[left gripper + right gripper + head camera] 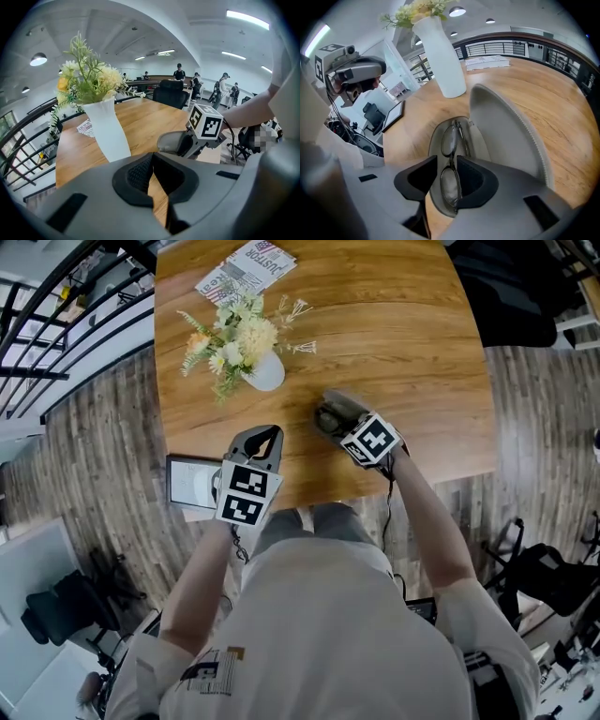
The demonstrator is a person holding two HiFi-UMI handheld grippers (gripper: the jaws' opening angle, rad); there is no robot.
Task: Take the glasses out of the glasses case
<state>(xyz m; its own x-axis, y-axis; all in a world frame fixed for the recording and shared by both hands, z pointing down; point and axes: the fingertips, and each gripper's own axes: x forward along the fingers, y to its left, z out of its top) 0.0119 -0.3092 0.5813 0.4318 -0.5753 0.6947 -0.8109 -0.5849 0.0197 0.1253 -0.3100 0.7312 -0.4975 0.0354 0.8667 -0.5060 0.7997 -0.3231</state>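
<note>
A grey glasses case [328, 412] lies open on the wooden table [412, 352], its lid [506, 136] raised to the right. Folded dark-rimmed glasses [451, 139] rest in its tray. My right gripper [447, 161] points steeply down into the case. Its jaws straddle the middle of the glasses, with the pads close on either side and a thin gap at the left pad. In the head view the right gripper [345, 424] covers part of the case. My left gripper [270, 434] hovers near the table's front edge, left of the case, shut on nothing [152, 159].
A white vase of flowers [265, 374] stands just behind and left of both grippers. A newspaper [246, 268] lies at the far edge. A framed tablet [190, 484] sits low at the table's front left. Office chairs and people are in the background.
</note>
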